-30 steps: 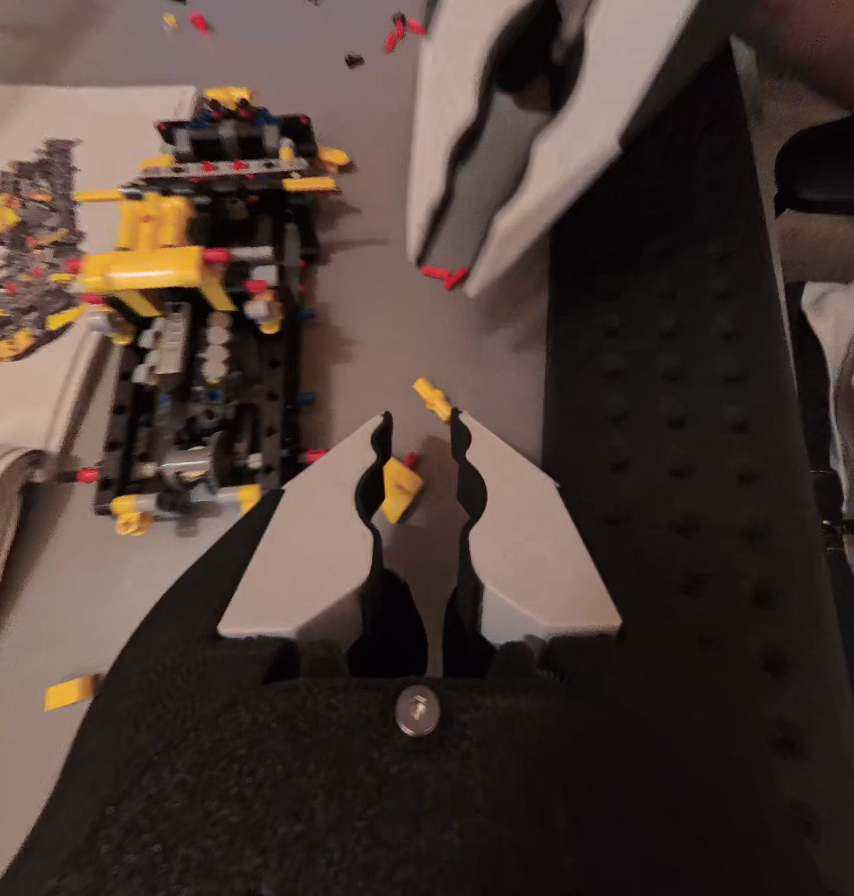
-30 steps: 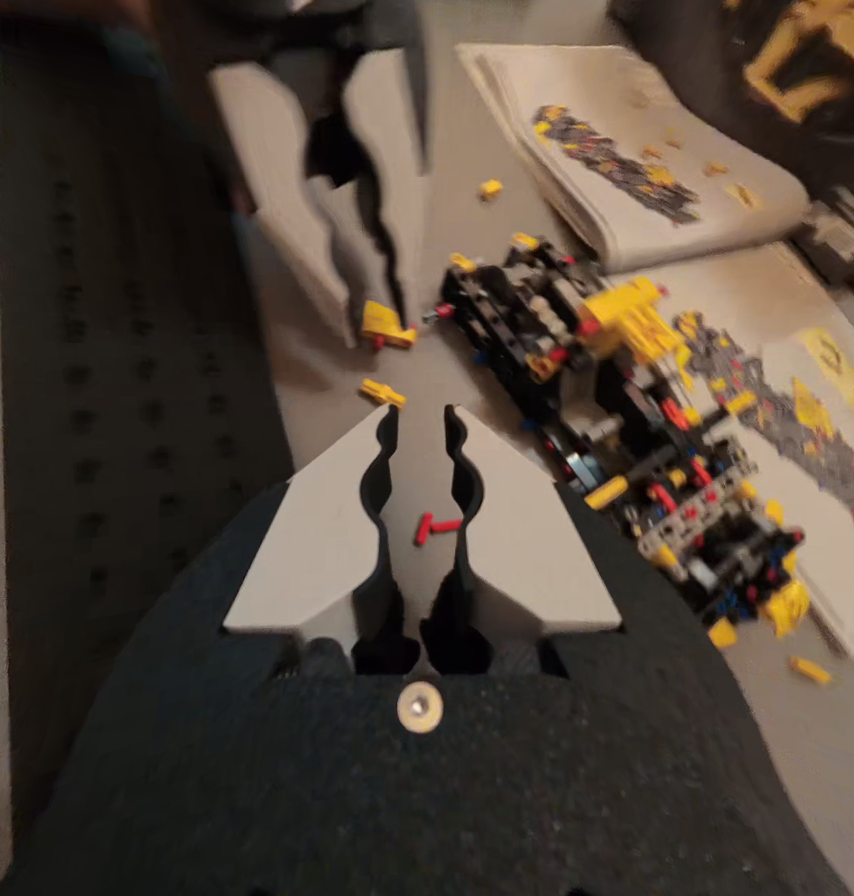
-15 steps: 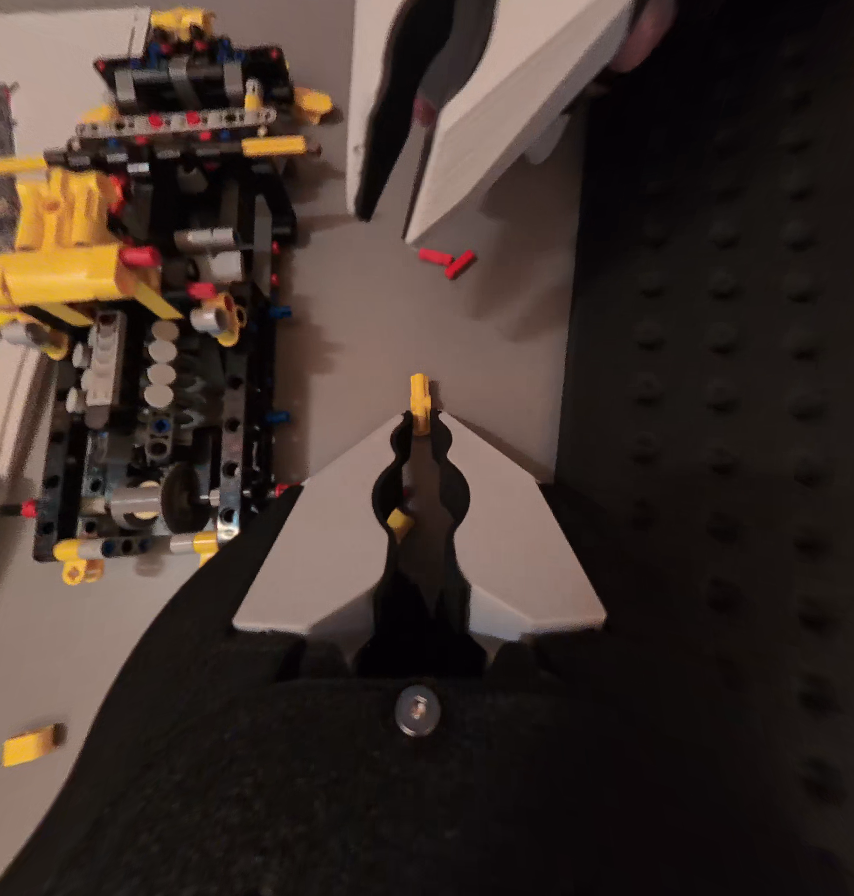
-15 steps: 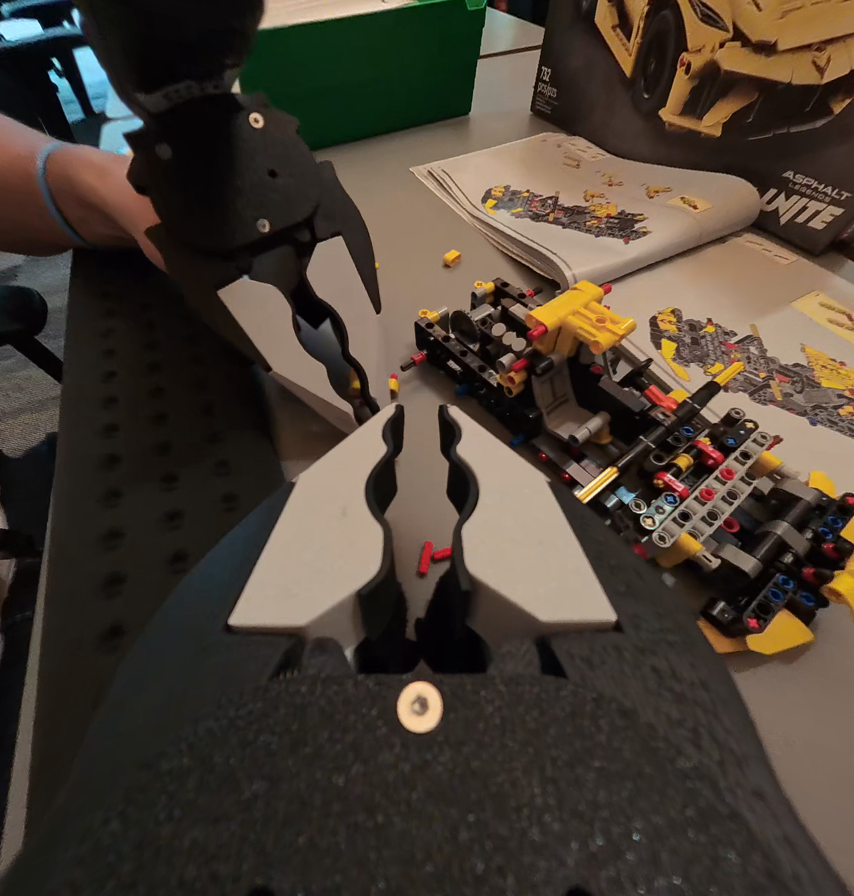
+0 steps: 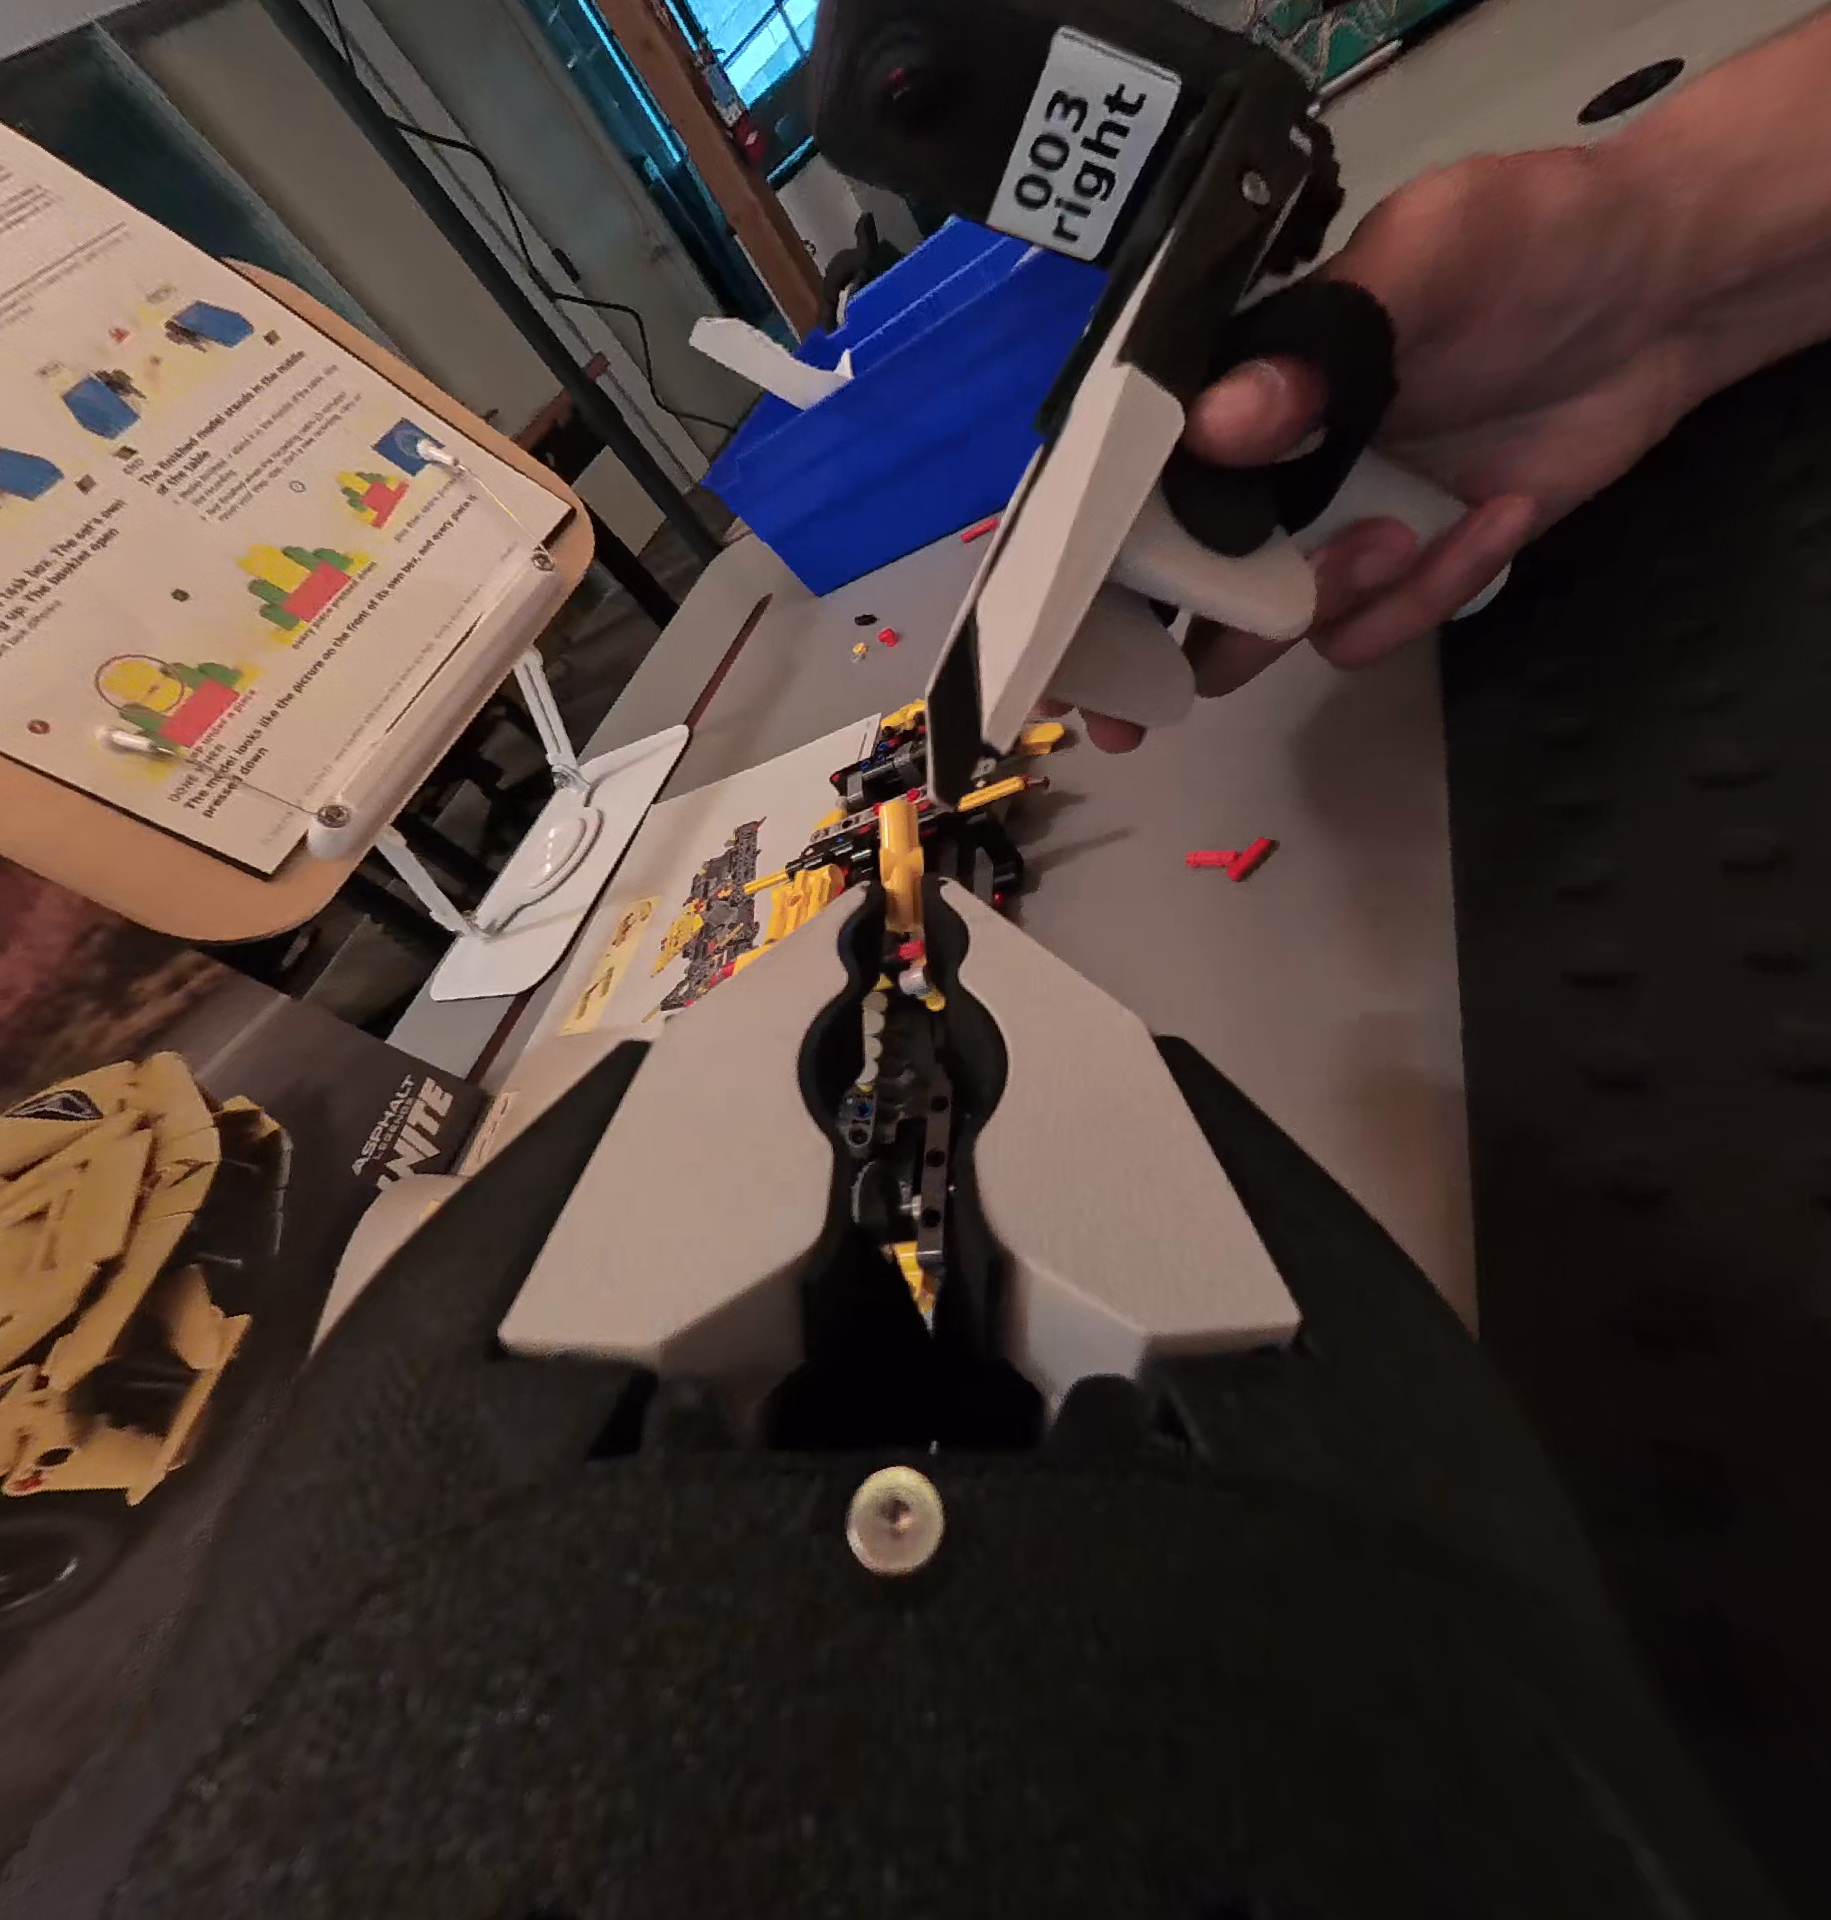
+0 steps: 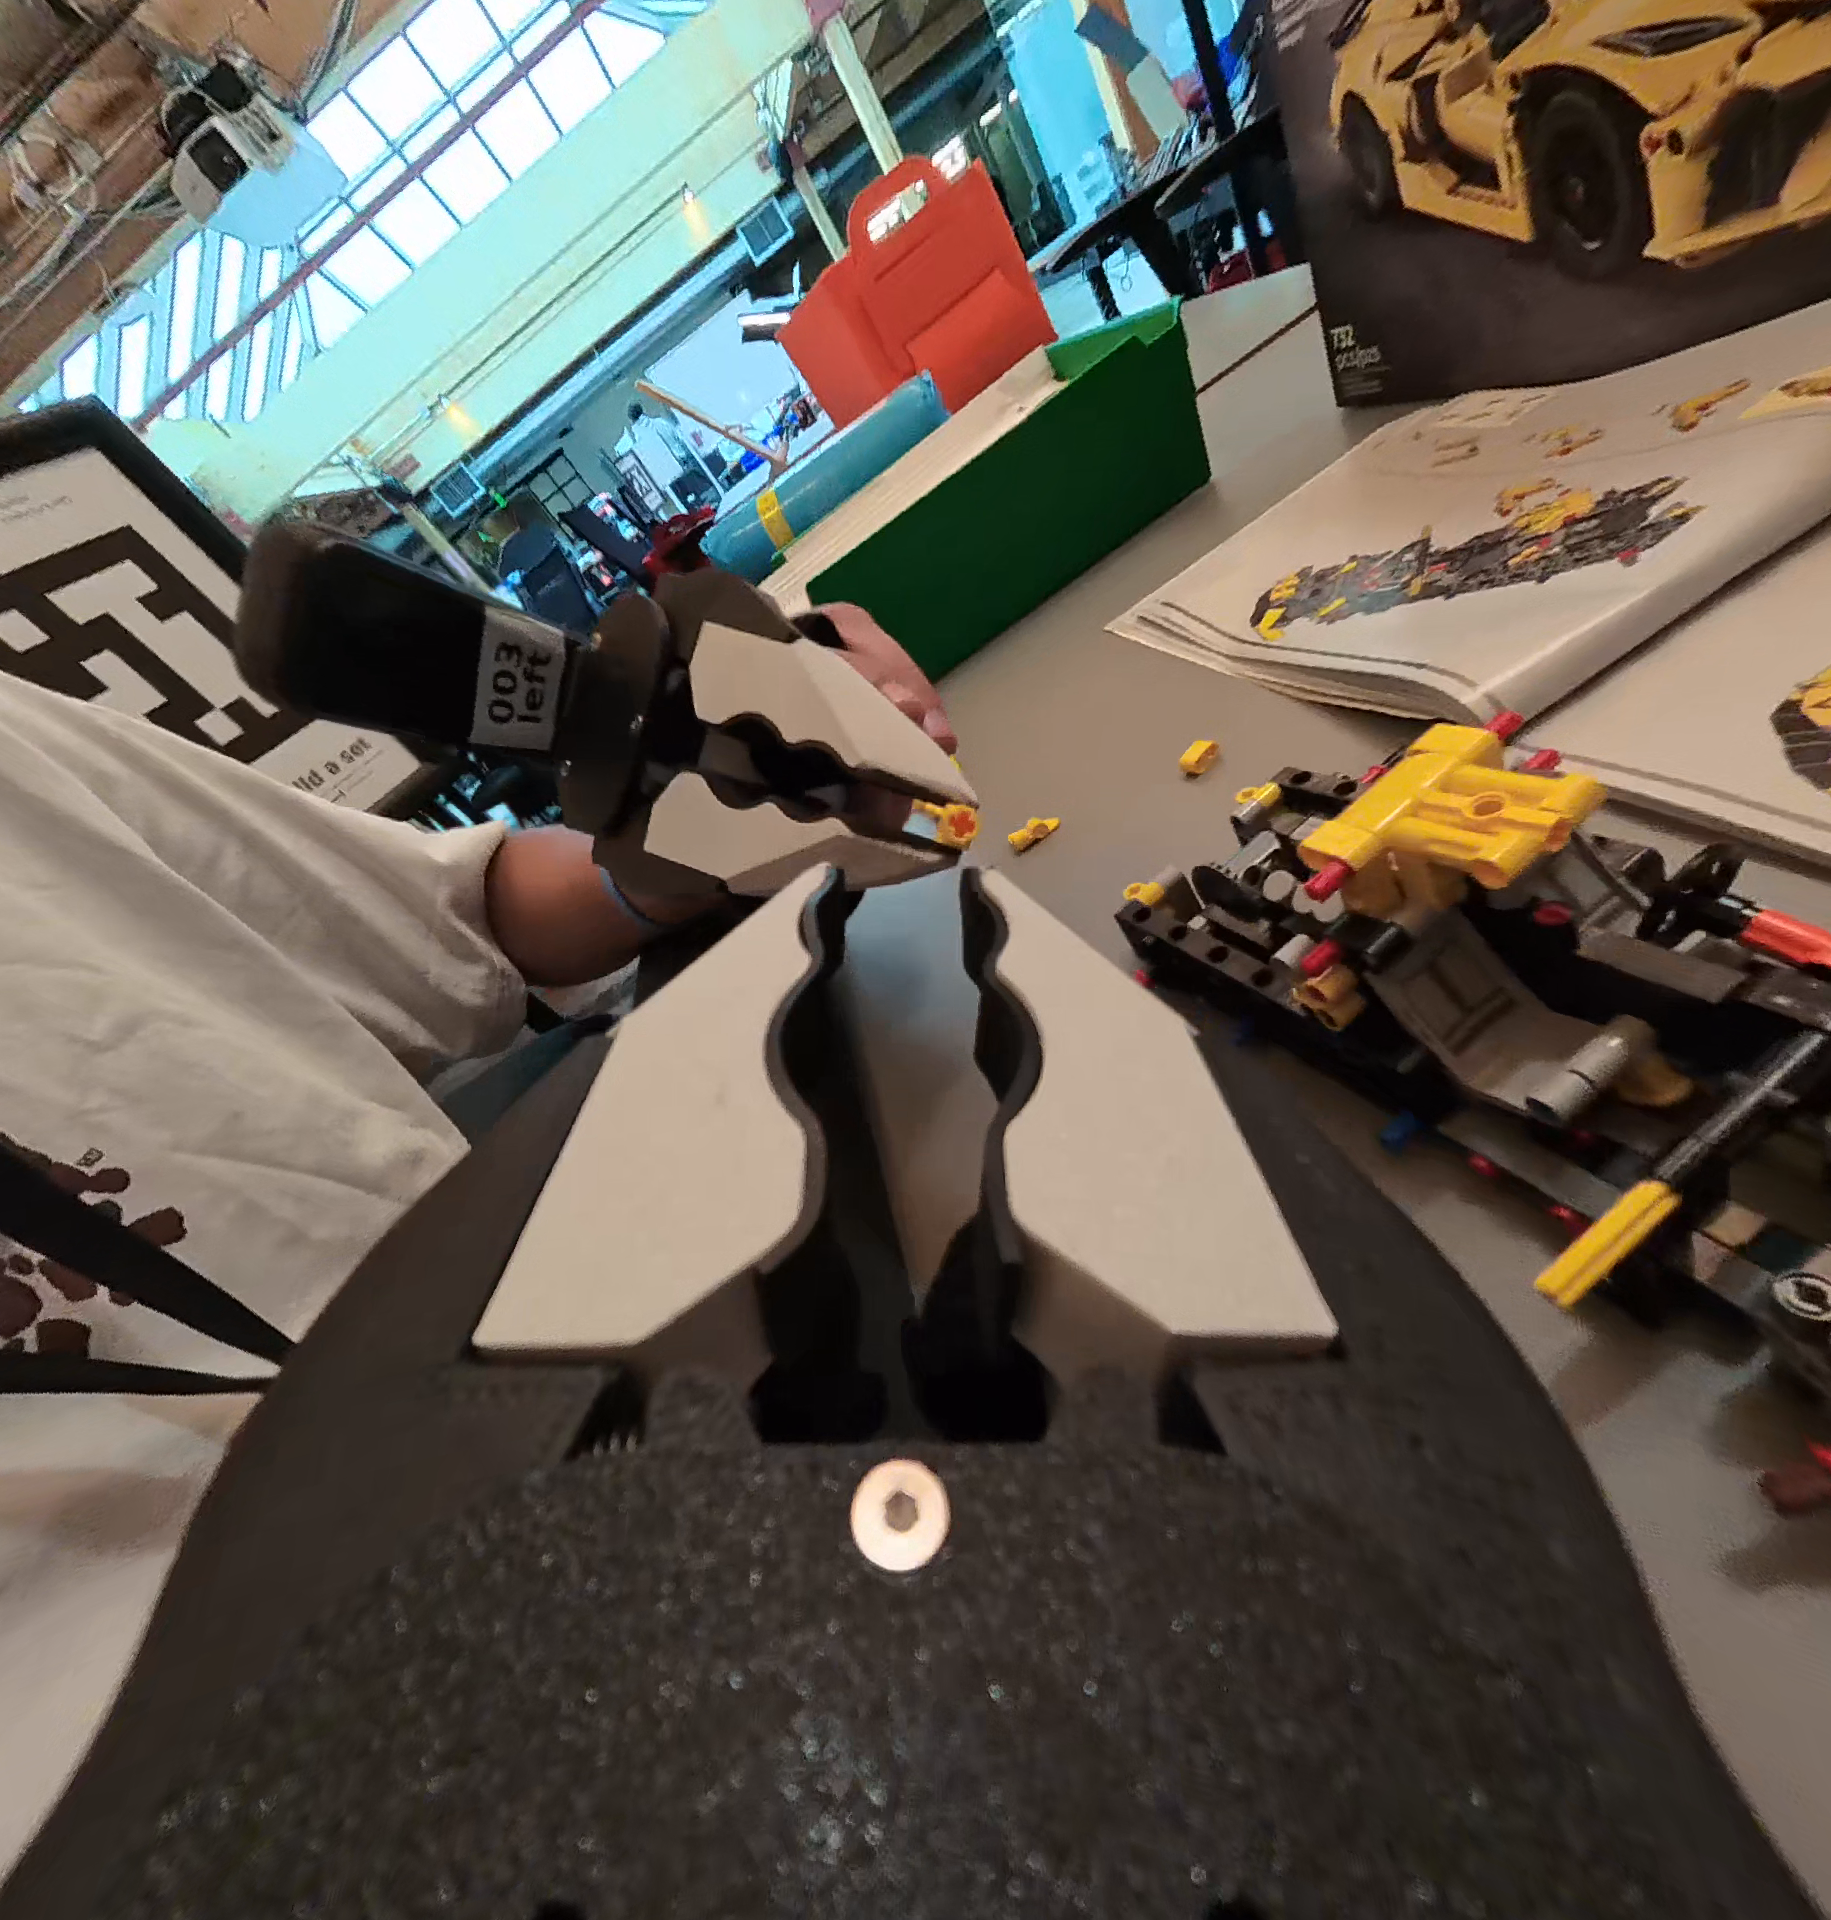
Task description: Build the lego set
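My left claw (image 6: 958, 826) pinches a small yellow pin (image 6: 955, 823) above the grey worktop (image 5: 1254, 977). My right claw (image 6: 898, 883) stands spread, empty, beside the chassis (image 6: 1493, 997)

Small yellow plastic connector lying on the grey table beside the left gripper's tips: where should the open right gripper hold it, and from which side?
Probably pinch the small yellow plastic connector across its narrow middle, from above: it lies flat on the grey table. Keep the right gripper toward the black-and-yellow lego chassis, since the left gripper crowds the other side.
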The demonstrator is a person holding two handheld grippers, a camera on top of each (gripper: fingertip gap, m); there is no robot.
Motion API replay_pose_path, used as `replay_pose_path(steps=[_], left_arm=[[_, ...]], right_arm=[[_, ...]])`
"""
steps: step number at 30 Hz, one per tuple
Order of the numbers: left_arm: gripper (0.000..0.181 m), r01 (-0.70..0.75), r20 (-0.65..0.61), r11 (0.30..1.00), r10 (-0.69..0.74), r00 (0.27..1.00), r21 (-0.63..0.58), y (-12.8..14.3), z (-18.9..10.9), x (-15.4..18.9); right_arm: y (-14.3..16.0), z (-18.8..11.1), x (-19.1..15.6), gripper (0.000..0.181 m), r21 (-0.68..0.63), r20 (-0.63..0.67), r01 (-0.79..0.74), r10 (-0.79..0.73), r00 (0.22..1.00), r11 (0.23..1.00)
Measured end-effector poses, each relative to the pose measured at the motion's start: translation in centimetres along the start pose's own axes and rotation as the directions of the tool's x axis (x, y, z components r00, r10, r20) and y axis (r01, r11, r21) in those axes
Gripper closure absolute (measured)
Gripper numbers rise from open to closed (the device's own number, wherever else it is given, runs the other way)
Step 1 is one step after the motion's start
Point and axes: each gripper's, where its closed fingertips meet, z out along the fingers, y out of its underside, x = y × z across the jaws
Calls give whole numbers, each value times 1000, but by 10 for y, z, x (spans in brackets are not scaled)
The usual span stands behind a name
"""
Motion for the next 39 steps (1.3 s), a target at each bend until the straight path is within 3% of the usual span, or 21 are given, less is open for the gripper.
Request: replay_pose_path(steps=[5, 9, 12, 19, 24, 30, 35, 39], left_arm=[[174, -47, -32, 998, 48, 998, 35, -9, -1, 11], [174, -112, -20, 992, 113, 993, 65, -15, -4, 17], [175, -134, -7, 987, 135, 991, 85, -20, -6, 17], [174, -29, -60, 991, 37, 998, 130, -23, -10, 17], [163, -53, 60, 970, 40, 997, 237, -35, -17, 6], [155, 104, -52, 964, -94, 994, 243, -34, -15, 8], [154, 47, -61, 966, -32, 998, 253, -38, -14, 20], [158, 65, -79, 963, -45, 996, 261, -41, -12, 22]], right_arm=[[4, 3, -4, 159, -4, 23, -22, 22, 999, 1000], [6, 2, -9, 174, -25, 71, -69, 70, 995, 997], [5, 1, -13, 174, -18, 103, -76, 78, 992, 997], [4, 1, -16, 175, -12, 132, -80, 81, 988, 997], [-4, -4, -20, 175, 28, 191, -121, 113, 975, 992], [-12, -11, -27, 175, 58, 297, -222, 196, 935, 973], [-5, -9, -32, 176, -26, 388, -349, 331, 860, 937], [3, -6, -35, 176, -78, 390, -357, 358, 848, 931]])
